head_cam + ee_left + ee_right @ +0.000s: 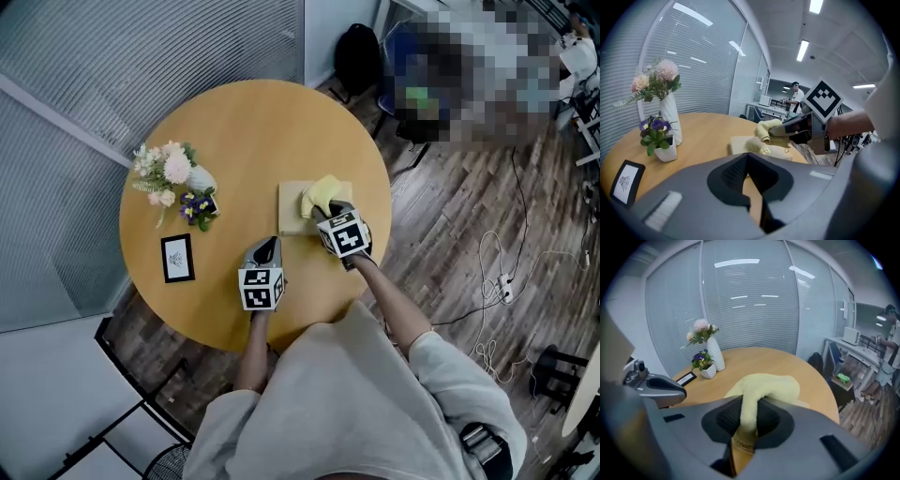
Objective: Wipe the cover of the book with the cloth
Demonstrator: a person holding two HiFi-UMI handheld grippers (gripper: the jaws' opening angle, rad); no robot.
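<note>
From here the right gripper [330, 216] is clamped on the yellow cloth [323, 192] lying on the book [289, 212], while the left gripper [265, 247], closed on nothing, sits just beside the book, so a firm wipe may well shove the unpinned book away.

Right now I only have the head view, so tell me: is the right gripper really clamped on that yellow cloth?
Observer: Yes. The right gripper view shows the right gripper shut on a fold of the yellow cloth.
Operator: And the left one?
Observer: The left gripper view shows the left gripper with its jaws together and nothing between them.
Operator: Is the cloth down on the book?
Observer: Seen from the side, the cloth bunches at the right gripper's tip just over the book. I cannot tell whether they touch.
</note>
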